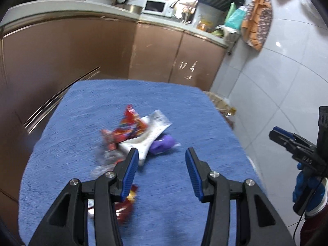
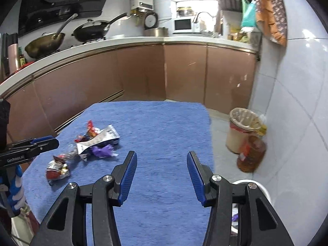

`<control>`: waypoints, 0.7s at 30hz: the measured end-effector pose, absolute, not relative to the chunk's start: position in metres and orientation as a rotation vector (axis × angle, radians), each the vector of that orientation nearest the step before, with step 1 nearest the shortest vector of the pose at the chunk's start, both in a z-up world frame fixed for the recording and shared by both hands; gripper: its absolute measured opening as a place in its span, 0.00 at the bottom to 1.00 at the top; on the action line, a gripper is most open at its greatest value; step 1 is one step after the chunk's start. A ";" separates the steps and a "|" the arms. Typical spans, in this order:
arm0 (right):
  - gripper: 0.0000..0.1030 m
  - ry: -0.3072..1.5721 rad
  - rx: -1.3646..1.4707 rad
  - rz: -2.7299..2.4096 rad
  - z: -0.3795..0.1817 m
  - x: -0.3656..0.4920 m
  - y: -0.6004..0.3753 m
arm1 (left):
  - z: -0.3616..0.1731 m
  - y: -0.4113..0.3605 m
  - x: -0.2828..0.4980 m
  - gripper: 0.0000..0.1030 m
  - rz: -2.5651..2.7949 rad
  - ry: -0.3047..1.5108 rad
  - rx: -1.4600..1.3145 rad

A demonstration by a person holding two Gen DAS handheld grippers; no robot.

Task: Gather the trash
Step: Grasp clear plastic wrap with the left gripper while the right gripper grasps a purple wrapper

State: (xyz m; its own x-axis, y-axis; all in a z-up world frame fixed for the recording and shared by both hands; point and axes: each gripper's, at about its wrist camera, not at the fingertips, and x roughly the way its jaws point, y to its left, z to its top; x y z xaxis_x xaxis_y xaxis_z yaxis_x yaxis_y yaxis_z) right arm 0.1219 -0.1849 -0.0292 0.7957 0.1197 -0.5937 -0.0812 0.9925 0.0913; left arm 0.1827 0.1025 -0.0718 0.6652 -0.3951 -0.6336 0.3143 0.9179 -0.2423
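A heap of wrappers lies on a blue towel-covered table (image 1: 86, 110): a red wrapper (image 1: 125, 130), a white packet (image 1: 151, 131), a purple wrapper (image 1: 163, 144) and a red-gold wrapper (image 1: 127, 204) nearer me. My left gripper (image 1: 162, 153) is open and empty, hovering just short of the heap. In the right wrist view the heap shows as the white packet (image 2: 102, 138), the purple wrapper (image 2: 102, 150) and a red-silver wrapper (image 2: 57, 169). My right gripper (image 2: 162, 156) is open and empty over bare towel (image 2: 164, 123), right of the heap.
A lined waste bin (image 2: 242, 131) stands on the floor right of the table, with an oil bottle (image 2: 251, 153) beside it. A white bucket rim (image 2: 260, 186) sits lower right. Brown cabinets (image 2: 143, 71) run behind the table.
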 end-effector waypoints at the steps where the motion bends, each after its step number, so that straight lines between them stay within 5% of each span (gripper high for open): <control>1: 0.47 0.656 0.074 0.131 -0.032 0.127 -0.182 | -0.075 0.107 0.186 0.44 -0.392 0.754 -0.106; 21: 0.59 0.882 -0.022 0.451 -0.117 0.239 -0.083 | -0.158 0.103 0.262 0.44 -0.371 1.014 0.062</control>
